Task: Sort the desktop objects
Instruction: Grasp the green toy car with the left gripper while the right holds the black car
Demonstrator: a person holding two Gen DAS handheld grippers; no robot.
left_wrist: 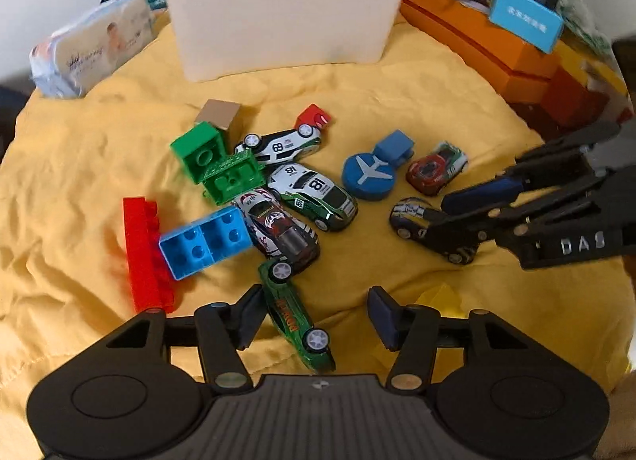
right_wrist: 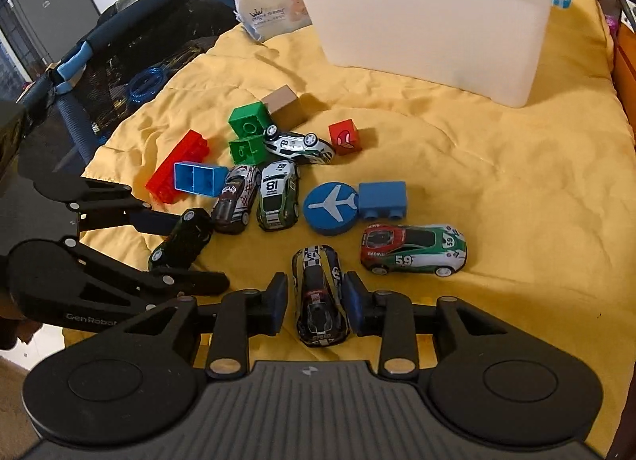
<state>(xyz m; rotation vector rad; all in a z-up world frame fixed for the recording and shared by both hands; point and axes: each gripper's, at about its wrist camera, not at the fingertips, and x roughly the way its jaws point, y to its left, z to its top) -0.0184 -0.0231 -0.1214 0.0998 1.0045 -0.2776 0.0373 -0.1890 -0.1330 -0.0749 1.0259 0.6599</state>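
Wrinkled matt yellow cloth point(right_wrist: 477, 181); glossy painted toy cars point(right_wrist: 413, 249); shiny plastic bricks point(left_wrist: 206, 241); translucent smooth plastic bin point(right_wrist: 429, 18).

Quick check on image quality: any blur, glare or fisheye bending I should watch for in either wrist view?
Left wrist view: the red long brick has a smeared edge, the clutter at top right is blurred, and the white bin bows outward. Right wrist view: sharper; no strong glare, soft shadows fall beside the brown cube and red cube.
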